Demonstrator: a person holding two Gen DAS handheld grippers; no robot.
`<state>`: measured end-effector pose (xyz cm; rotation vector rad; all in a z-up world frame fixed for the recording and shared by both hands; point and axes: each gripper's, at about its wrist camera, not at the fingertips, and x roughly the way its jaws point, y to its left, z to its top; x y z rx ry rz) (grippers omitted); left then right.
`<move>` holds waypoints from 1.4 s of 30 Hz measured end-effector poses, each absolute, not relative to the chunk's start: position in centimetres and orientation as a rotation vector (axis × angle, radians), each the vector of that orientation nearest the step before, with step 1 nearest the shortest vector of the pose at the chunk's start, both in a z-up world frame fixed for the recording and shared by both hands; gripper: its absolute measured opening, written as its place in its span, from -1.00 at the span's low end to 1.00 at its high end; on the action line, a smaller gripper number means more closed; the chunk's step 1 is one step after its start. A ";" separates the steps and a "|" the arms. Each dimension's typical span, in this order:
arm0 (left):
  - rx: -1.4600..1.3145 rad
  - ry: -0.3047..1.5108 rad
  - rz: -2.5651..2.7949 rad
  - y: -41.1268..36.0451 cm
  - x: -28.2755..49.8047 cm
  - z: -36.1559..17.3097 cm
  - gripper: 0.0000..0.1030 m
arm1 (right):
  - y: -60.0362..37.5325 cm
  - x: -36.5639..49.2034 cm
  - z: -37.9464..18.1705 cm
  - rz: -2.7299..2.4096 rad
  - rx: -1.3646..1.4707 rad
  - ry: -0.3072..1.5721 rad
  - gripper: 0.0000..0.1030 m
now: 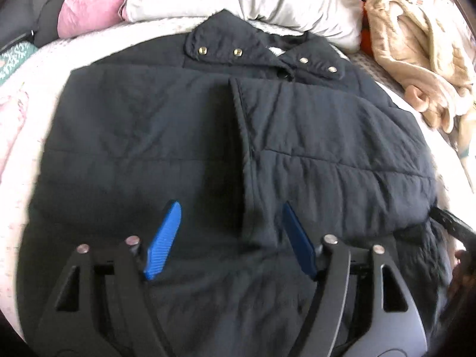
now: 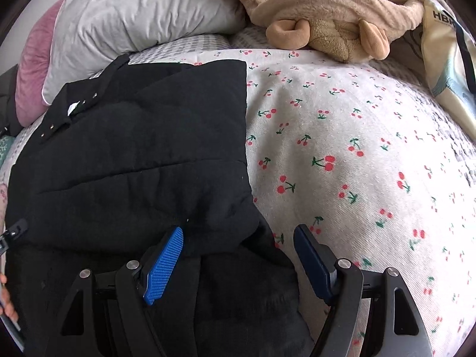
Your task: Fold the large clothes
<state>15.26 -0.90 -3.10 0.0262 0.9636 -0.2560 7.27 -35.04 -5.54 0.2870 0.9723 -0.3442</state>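
Beneath both tongs — left gripper and right gripper, spread wide, empty — black quilted jacket; slippery padding may spring unfolded.

Ahead and right of my right gripper I see bare bedspread to pass over. Farther ahead, the pillow and tan fleece block it; the jacket fills the left.
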 end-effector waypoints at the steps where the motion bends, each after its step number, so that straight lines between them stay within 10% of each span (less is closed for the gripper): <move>1: 0.030 0.959 -0.257 -0.5 14.6 -2.4 0.62 | -34.9 7.0 -5.2 -0.342 0.287 0.972 0.51; 20: 0.057 0.938 -0.253 9.0 4.1 4.4 0.98 | -27.3 -1.7 6.3 -0.144 0.220 0.893 0.88; 42: -0.133 1.172 -0.229 20.9 -2.2 -3.1 0.98 | -30.2 -12.8 -1.4 -0.160 0.363 1.136 0.92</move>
